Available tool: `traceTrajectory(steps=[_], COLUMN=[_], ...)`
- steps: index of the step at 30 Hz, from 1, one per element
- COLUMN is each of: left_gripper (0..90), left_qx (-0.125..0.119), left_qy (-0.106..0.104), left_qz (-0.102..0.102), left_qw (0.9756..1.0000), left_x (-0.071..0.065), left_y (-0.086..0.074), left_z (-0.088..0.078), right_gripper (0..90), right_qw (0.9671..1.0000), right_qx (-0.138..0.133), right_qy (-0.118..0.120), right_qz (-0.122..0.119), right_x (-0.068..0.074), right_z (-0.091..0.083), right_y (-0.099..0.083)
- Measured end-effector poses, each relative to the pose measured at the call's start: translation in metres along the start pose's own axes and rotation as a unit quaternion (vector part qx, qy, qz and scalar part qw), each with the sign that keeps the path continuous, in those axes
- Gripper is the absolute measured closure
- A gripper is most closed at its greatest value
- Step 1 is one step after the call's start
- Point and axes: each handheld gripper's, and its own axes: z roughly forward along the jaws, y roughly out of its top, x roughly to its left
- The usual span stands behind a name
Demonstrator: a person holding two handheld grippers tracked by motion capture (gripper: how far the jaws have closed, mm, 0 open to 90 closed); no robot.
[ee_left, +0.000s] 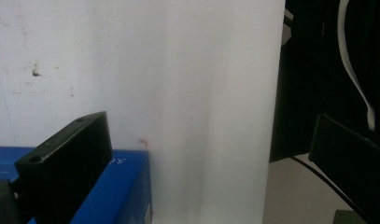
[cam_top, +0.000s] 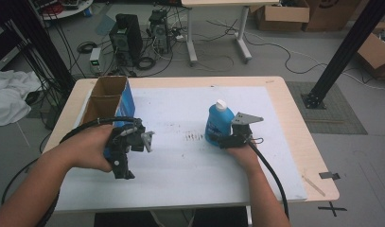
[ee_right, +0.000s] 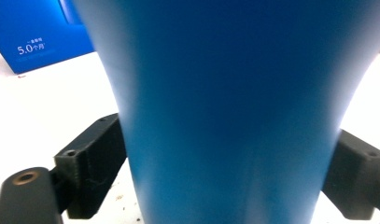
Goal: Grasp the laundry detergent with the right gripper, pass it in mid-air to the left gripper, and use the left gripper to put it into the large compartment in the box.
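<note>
Bottle (cam_top: 217, 123), blue with a white cap, stands upright right of centre in the high view, on the white sheet (cam_top: 190, 161) covering the table (cam_top: 294, 118). Right gripper (cam_top: 224, 141) sits at the bottle's base; in the right gripper view both jaws lie against the bottle's sides, gripping it.

Left gripper (cam_top: 126, 163) is left of centre in the high view, beside the open blue box (cam_top: 107, 97) in the frame's left. Its jaws stand wide in the left gripper view, nothing between them; one jaw overlaps the box's blue face (ee_left: 122, 182) at lower left.
</note>
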Motion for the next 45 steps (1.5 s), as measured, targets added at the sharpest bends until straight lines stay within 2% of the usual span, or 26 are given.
traceTrajectory(steps=[15,22,27,45], left_gripper=[0.1,0.1,0.1,0.1], left_qx=[0.000,-0.003,0.004,0.006], left_qy=[-0.001,-0.001,-0.003,-0.004], left_qz=[0.003,0.001,0.000,0.002], left_qw=[1.0000,1.0000,1.0000,1.0000], left_x=[0.0011,0.0016,0.0019,0.0033], left_y=[0.0028,0.0019,0.0017,0.0065], left_z=[-0.0014,-0.0005,0.0009,0.0016], right_gripper=[22.2,29.1,34.7,41.9], right_qw=[0.9999,0.9999,0.9999,0.9997], right_qx=[-0.011,-0.013,-0.011,-0.019], right_qy=[-0.011,-0.004,0.000,0.002], right_qz=[-0.002,-0.005,-0.010,-0.011], right_x=[0.0005,0.0009,0.0006,0.0006], right_z=[-0.0004,-0.0002,-0.0014,-0.0012], right_y=[0.0001,0.0004,0.0013,-0.0016])
